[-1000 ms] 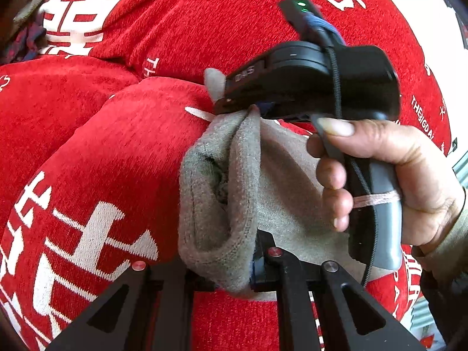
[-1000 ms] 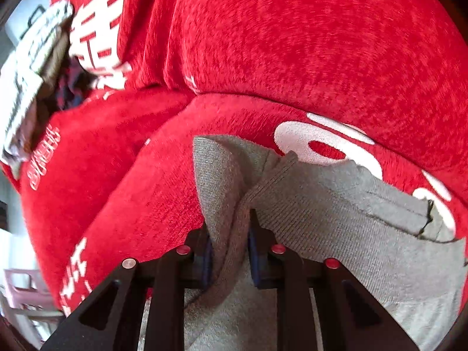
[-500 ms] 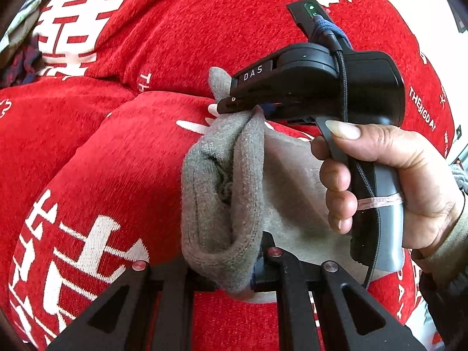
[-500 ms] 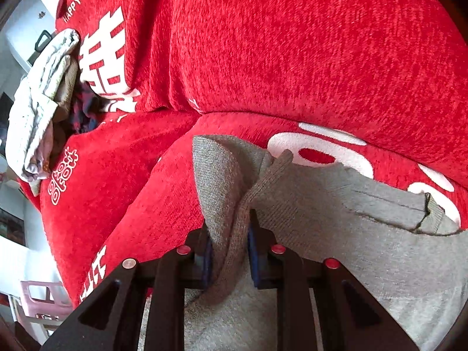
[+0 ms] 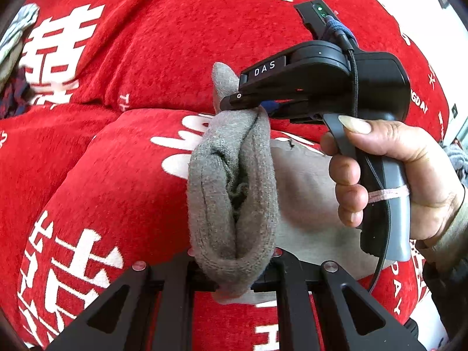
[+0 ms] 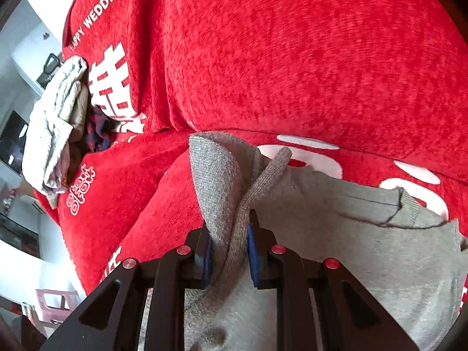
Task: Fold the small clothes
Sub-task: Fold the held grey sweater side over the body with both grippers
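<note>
A small grey knit garment (image 5: 234, 181) hangs bunched over a red sofa cover. My left gripper (image 5: 234, 275) is shut on one folded edge of it, low in the left wrist view. In that same view a hand holds the right gripper (image 5: 242, 102), whose black fingers pinch the cloth's far end. The right wrist view shows my right gripper (image 6: 229, 251) shut on a grey fold, blue pads pressing both sides. The grey garment (image 6: 365, 234) spreads flat to the right, with a hemmed edge and a small corner turned up.
A red sofa cover (image 6: 292, 58) with white lettering fills both views. A pile of pale and dark clothes (image 6: 58, 122) lies at the sofa's left end. A pink stool (image 6: 52, 304) stands on the floor at lower left.
Both grippers have risen and drawn back with the grey cloth, so more of the sofa back and room shows. Neither grip has changed.
</note>
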Demonstrator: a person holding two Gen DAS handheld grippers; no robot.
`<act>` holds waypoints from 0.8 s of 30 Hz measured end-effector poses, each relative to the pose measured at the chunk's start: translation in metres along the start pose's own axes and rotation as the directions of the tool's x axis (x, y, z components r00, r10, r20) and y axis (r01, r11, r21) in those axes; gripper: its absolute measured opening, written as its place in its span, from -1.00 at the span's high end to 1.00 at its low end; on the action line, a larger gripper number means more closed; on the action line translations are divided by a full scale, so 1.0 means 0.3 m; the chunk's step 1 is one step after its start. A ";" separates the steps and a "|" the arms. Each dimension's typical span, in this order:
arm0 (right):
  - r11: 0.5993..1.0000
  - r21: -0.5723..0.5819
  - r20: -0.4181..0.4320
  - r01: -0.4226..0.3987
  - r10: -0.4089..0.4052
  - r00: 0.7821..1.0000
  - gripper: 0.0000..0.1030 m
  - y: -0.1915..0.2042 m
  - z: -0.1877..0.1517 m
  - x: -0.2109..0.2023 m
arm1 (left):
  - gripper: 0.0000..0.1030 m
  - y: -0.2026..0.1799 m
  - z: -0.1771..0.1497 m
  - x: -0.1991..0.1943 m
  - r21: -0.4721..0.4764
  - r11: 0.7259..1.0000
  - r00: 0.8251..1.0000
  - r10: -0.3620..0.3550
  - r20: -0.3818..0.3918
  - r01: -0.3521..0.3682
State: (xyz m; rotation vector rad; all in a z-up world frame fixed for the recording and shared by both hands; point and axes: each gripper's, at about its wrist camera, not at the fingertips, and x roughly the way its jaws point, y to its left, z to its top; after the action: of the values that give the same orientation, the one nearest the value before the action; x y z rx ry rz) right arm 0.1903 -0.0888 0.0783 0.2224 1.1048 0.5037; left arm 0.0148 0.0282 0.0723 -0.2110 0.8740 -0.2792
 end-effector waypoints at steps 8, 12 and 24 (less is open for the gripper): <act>0.998 0.047 0.034 -0.050 0.049 0.998 0.59 -0.091 -0.019 -0.082 | 0.73 -0.106 0.018 0.001 0.061 0.998 1.000 0.011 -0.006 -0.011; 0.996 0.069 0.051 -0.063 0.060 0.997 0.59 -0.145 -0.038 -0.121 | 0.73 -0.165 0.025 0.002 0.097 0.995 1.000 0.022 -0.004 -0.022; 0.990 0.110 0.094 -0.087 0.077 0.993 0.59 -0.290 -0.068 -0.249 | 0.73 -0.346 0.034 0.009 0.195 0.981 1.000 0.022 -0.008 -0.020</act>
State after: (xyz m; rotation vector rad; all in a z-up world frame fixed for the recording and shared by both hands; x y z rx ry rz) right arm 0.1699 -0.2027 0.0926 0.3882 1.0405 0.4999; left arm 0.0084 -0.0699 0.1074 -0.0185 0.8527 -0.3444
